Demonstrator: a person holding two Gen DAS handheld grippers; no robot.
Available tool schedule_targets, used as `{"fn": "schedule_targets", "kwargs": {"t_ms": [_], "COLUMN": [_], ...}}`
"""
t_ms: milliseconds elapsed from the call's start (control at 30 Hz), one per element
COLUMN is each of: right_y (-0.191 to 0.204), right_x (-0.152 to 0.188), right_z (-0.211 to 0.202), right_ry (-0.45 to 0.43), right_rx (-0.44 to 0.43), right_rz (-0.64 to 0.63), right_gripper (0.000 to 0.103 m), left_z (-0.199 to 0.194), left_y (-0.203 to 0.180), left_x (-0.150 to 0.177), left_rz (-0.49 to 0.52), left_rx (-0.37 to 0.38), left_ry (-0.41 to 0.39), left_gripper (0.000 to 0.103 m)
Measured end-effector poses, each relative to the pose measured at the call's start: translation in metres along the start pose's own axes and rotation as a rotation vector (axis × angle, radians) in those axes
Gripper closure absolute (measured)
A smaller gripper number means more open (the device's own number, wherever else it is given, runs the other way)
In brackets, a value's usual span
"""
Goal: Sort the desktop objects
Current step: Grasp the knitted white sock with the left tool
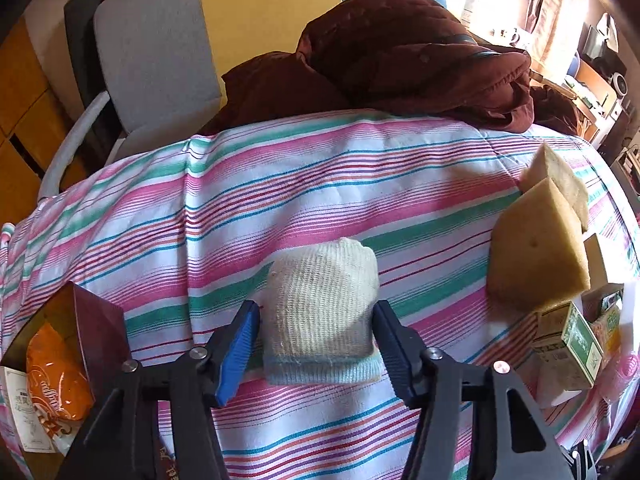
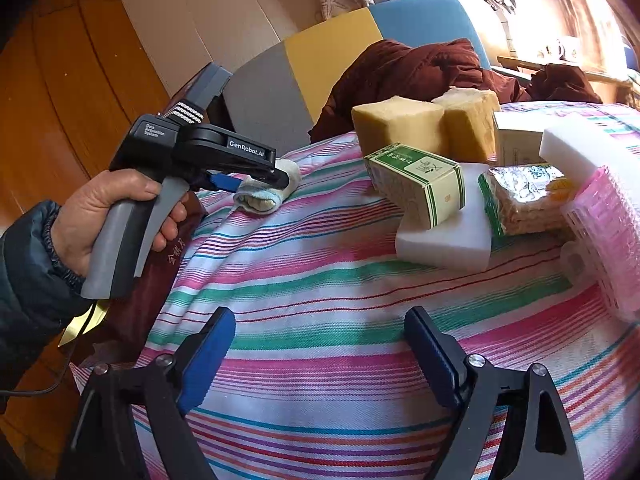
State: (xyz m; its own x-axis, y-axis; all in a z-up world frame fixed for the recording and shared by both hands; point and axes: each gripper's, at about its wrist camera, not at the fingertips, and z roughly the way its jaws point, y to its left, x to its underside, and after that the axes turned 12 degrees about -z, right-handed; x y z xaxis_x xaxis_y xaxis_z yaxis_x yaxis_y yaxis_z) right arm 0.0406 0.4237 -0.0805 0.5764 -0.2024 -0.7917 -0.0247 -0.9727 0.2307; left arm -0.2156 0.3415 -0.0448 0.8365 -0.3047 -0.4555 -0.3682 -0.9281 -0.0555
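Note:
A rolled cream sock with a pale blue cuff (image 1: 320, 312) lies on the striped tablecloth (image 1: 280, 184). My left gripper (image 1: 316, 322) is open and straddles it, one finger at each side, the right one touching the knit. In the right wrist view a hand holds that left gripper (image 2: 276, 180) low over the sock (image 2: 264, 196). My right gripper (image 2: 320, 340) hovers open above bare striped cloth (image 2: 340, 280) near the table's front, with nothing between its fingers.
Two yellow sponges (image 2: 396, 124), a green-and-white box (image 2: 416, 184) on a white foam block (image 2: 444, 244), a cracker pack (image 2: 524, 200) and a pink basket (image 2: 608, 240) crowd the right. A dark red box with an orange packet (image 1: 56, 364) stands left. A brown garment (image 1: 400, 52) lies behind.

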Motion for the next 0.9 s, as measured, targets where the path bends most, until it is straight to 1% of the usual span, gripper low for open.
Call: {"fn": "schedule_targets", "kwargs": {"t_ms": [67, 133, 267, 367, 467, 633, 733, 800, 867, 900], "right_y": [-0.001, -0.001, -0.004, -0.004, -0.004, -0.01, -0.012, -0.009, -0.007, -0.005], "right_x": [0.0, 0.0, 0.0, -0.001, -0.001, 0.002, 0.004, 0.004, -0.001, -0.005], "right_z": [0.0, 0.0, -0.001, -0.001, -0.003, -0.014, -0.025, -0.031, -0.036, -0.038], "right_ry": [-0.002, -0.003, -0.007, -0.006, -0.006, -0.019, -0.017, -0.013, -0.009, -0.01], "right_rx": [-0.004, -0.006, -0.015, -0.016, -0.009, 0.008, 0.031, 0.054, 0.082, 0.098], "right_rz": [0.003, 0.006, 0.016, 0.019, 0.025, 0.069, 0.077, 0.05, 0.007, -0.017], "right_gripper": [0.015, 0.015, 0.015, 0.015, 0.015, 0.016, 0.016, 0.02, 0.03, 0.032], "left_z": [-0.005, -0.013, -0.042, -0.064, -0.081, -0.095, -0.1, -0.099, -0.098, -0.098], "left_y": [-0.004, -0.003, 0.0, 0.002, 0.0, -0.001, -0.004, -0.003, -0.003, -0.002], "left_x": [0.005, 0.012, 0.034, 0.061, 0.092, 0.145, 0.169, 0.179, 0.189, 0.194], "left_rz": [0.028, 0.03, 0.037, 0.049, 0.074, 0.111, 0.14, 0.143, 0.145, 0.147], "left_rx": [-0.002, 0.027, 0.091, 0.15, 0.19, 0.251, 0.264, 0.272, 0.279, 0.283], "left_ry": [-0.018, -0.024, -0.068, -0.079, -0.079, -0.068, -0.086, -0.113, -0.14, -0.153], "left_gripper": [0.05, 0.05, 0.05, 0.05, 0.05, 0.05, 0.05, 0.05, 0.049, 0.049]}}
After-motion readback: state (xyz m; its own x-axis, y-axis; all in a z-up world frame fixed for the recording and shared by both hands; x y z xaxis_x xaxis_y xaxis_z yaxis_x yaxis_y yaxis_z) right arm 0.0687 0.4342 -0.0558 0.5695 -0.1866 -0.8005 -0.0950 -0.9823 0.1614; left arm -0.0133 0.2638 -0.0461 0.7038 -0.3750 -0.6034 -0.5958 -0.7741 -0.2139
